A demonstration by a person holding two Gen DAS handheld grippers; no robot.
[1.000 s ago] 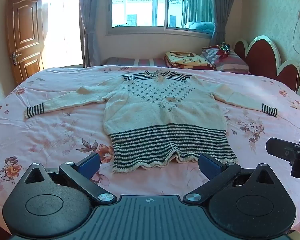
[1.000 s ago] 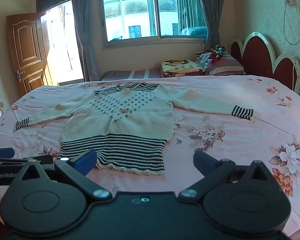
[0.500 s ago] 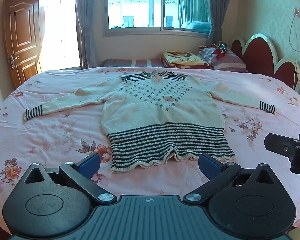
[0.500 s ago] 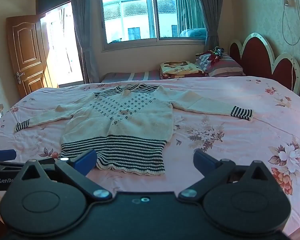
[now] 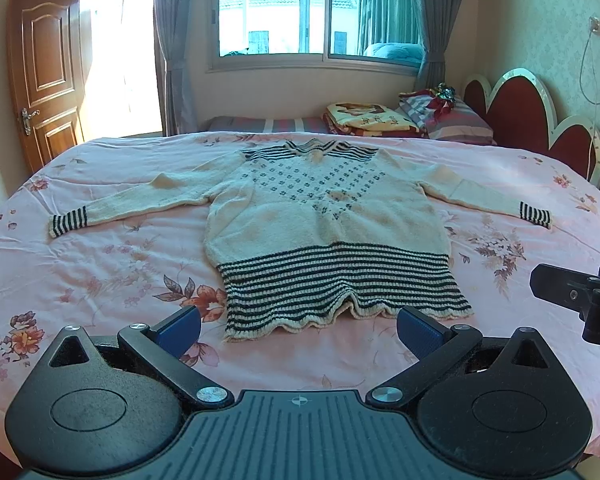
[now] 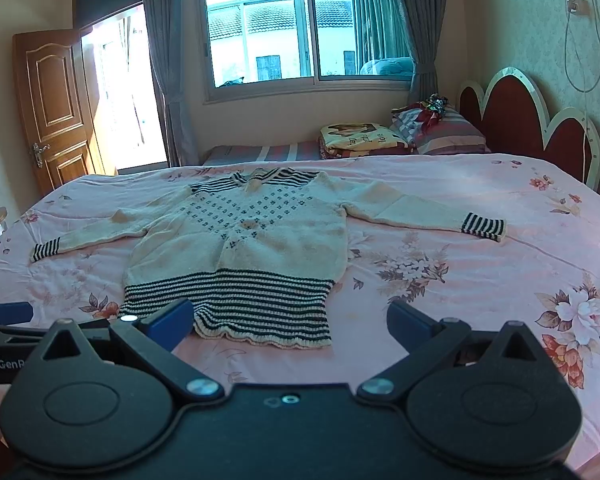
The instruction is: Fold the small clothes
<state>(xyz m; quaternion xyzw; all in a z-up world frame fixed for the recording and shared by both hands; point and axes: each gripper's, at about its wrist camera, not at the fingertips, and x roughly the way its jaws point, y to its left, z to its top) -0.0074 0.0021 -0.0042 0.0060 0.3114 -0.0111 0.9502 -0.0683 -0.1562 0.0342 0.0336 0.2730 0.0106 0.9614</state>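
Note:
A cream knit sweater with black-striped hem, cuffs and collar lies flat on the pink floral bed, sleeves spread out to both sides. It also shows in the right wrist view. My left gripper is open and empty, held just short of the striped hem. My right gripper is open and empty, in front of the hem's right part. The right gripper shows at the right edge of the left wrist view. The left gripper shows at the left edge of the right wrist view.
The bed sheet spreads wide around the sweater. Folded blankets and pillows lie at the far side by the red headboard. A wooden door stands at the left, a window behind.
Both grippers have tilted slightly, so the sweater sits a little lower in both views. The sweater has not moved and both grippers stay open.

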